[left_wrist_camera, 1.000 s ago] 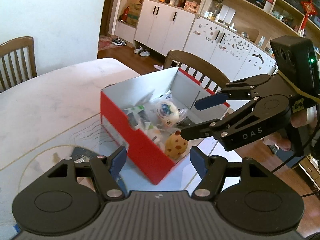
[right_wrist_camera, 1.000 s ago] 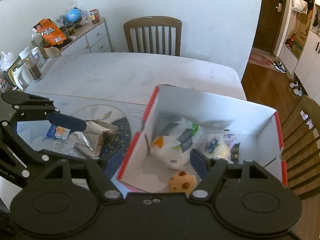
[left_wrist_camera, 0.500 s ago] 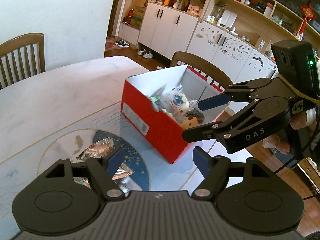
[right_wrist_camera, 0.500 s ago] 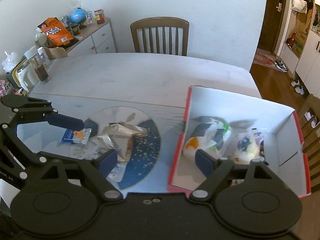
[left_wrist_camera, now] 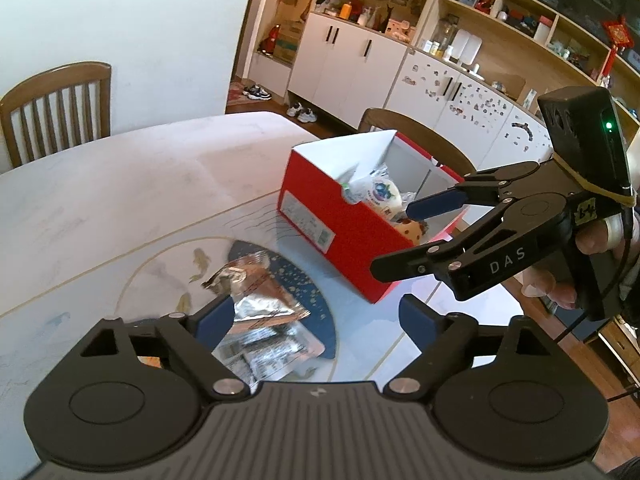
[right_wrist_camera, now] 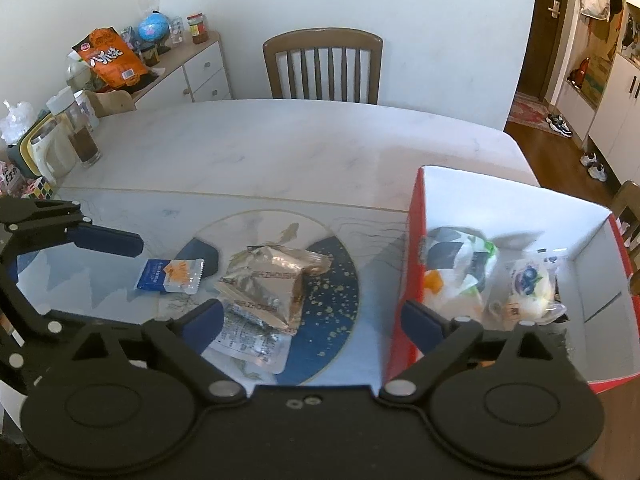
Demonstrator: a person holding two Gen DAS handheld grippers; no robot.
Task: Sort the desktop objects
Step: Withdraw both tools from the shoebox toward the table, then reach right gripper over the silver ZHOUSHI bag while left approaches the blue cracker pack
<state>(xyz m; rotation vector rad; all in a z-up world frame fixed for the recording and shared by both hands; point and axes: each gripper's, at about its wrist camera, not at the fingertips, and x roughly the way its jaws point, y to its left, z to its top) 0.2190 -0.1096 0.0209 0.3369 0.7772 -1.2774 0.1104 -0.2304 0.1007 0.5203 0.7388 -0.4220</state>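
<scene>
Tongs, left (left_wrist_camera: 316, 314) and right (right_wrist_camera: 310, 318), spread, empty, above silver packets (right_wrist_camera: 272, 280).

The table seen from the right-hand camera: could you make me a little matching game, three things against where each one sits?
Things:
1. silver foil packet
2. blue and orange sachet
3. blueberry-label pack

Places:
A. inside the red box
B. on the table mat, left of the foil
C. middle of the mat, atop a flat clear packet

Pairs: 1-C, 2-B, 3-A
</scene>
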